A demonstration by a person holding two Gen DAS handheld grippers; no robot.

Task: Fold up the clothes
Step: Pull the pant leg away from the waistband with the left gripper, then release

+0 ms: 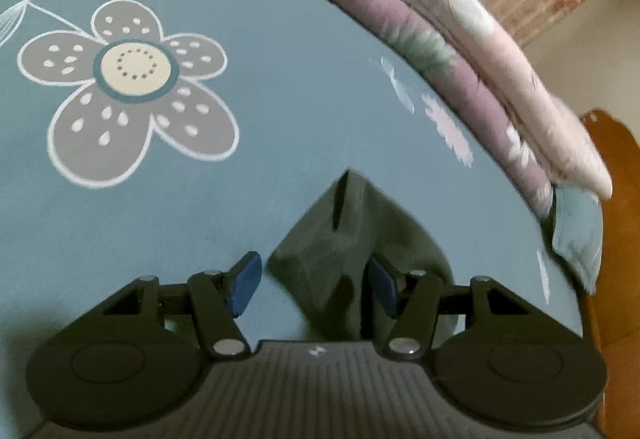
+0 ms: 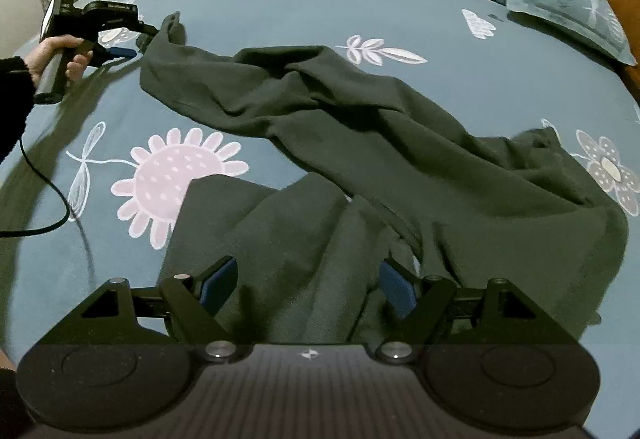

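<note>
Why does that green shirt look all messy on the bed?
The dark green garment lies crumpled and twisted across the blue flowered bedsheet, one sleeve stretched out toward the left gripper. It is not folded yet.

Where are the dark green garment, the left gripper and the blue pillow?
dark green garment (image 2: 360, 143): right wrist view, on its bunched middle.
left gripper (image 2: 132, 43): right wrist view, between its fingertips at the garment's far end.
blue pillow (image 2: 560, 3): right wrist view, on its top face.
</note>
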